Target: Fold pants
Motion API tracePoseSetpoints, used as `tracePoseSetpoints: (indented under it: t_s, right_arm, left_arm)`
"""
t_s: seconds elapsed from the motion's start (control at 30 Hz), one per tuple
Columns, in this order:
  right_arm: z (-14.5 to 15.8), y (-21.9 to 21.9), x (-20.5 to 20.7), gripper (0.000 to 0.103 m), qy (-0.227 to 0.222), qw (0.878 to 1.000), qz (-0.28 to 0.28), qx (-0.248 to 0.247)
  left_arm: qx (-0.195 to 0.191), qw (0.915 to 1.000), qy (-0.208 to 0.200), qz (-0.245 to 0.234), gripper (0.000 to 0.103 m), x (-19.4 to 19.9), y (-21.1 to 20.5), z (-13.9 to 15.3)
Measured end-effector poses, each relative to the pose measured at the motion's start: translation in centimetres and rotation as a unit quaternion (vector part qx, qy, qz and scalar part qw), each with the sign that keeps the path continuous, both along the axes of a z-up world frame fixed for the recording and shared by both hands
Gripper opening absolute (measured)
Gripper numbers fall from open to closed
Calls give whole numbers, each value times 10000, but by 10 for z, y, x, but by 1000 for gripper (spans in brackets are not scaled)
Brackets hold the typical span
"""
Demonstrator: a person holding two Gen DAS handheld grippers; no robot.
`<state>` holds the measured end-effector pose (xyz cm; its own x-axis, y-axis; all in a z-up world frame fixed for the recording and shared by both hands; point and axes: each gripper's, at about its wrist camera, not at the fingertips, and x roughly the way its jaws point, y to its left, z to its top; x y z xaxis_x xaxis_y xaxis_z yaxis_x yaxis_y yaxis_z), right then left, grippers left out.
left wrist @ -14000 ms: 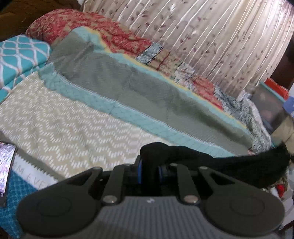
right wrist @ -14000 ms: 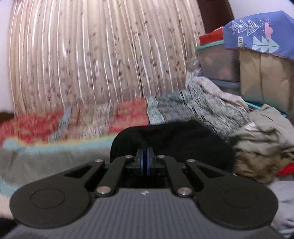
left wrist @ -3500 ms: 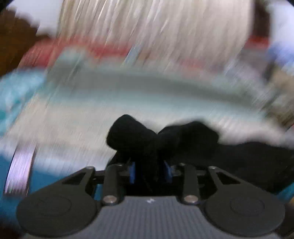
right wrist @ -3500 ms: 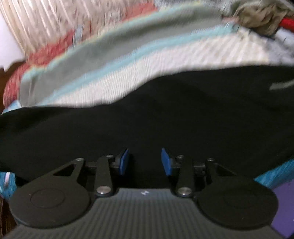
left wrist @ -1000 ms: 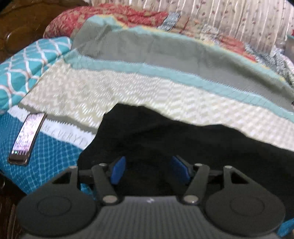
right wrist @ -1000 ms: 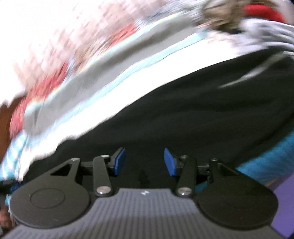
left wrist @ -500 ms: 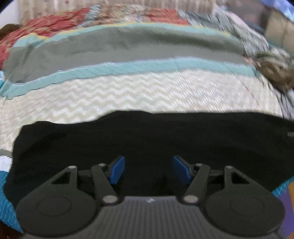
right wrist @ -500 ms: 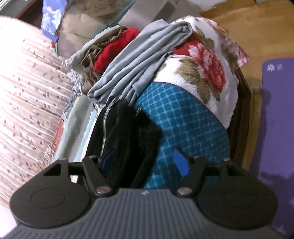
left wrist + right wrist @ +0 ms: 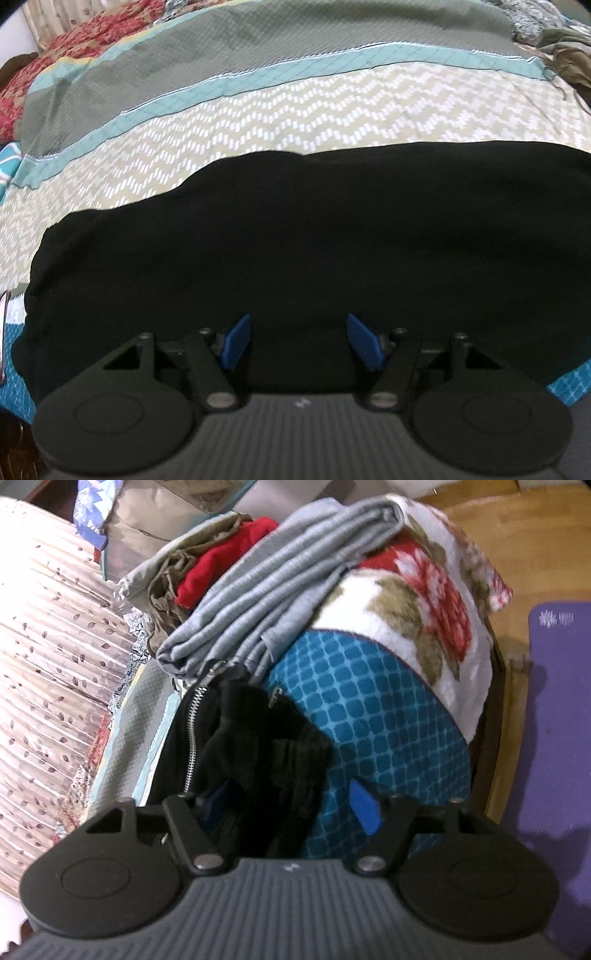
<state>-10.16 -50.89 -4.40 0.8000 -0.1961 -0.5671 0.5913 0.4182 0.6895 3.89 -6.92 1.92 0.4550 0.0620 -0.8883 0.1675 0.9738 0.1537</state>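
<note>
Left gripper jaws spread over black pants, pads not pressing the cloth. Right gripper jaws have just been closing, still apart, bunched waistband with zipper between them. Pants lie flat across bed; grey folded clothes beyond.

Open zigzag bedspread from 10 to 2 o'clock beyond the black pants, flat and unobstructed in the left wrist view. Olive clothes heap crowding the bed edge at 2 o'clock.

In the right wrist view, bunched pants end with zipper blocking 11 to 12 o'clock. Folded grey garment and floral blanket piled at 12 to 1 o'clock. Blue checked cover clear at 1 o'clock; purple mat clear at 3 o'clock.
</note>
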Motion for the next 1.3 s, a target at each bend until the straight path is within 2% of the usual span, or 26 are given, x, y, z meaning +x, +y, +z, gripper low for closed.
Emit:
tracePoseSetpoints:
  t_s: [0.03,0.13,0.23,0.27,0.37,0.47,0.63,0.73,0.9,0.97,1.03,1.17,1.3]
  right_arm:
    - [4,3,2,46,97,9998,65,-150]
    - [13,9,4,28,181,9983,269,-484]
    - [22,13,3,28,110,9975,278,-645]
    - [22,13,3,32,122,9976,264,-636]
    - [15,8,6,40,165,9989,158,-407]
    - [15,6,7,42,163,9992,122,-333]
    - [28,17,10,42,101,9970,184,-750]
    - [21,13,16,54,171,9979,249,-576]
    - [14,9,20,51,265,9980,271,-511]
    - [18,11,21,33,390,9965,324,-671]
    - [21,14,18,23,268,9965,382,-698]
    - [27,23,22,22,274,9944,391,-943]
    - [15,12,20,29,190,9984,251,-460]
  left_arm:
    - [14,10000,3,18,62,1,1,-1]
    - [44,10000,-14,60,63,1,4,-2]
    - [61,9999,-36,72,65,0,6,-3]
    - [66,9999,-41,73,65,0,6,-4]
    - [89,9999,-64,86,67,-1,8,-4]
    - [133,9998,-94,117,67,-2,9,-4]
    - [217,9995,-139,179,68,-5,9,-5]
    - [252,9994,-155,160,68,-5,9,-5]
    - [284,9993,-167,164,70,-5,11,-5]
    - [306,9992,-174,173,71,-5,11,-5]
    - [306,9992,-170,170,71,-4,12,-6]
    - [312,9993,-170,154,71,-5,13,-6]
    - [315,9992,-172,157,72,-5,13,-6]
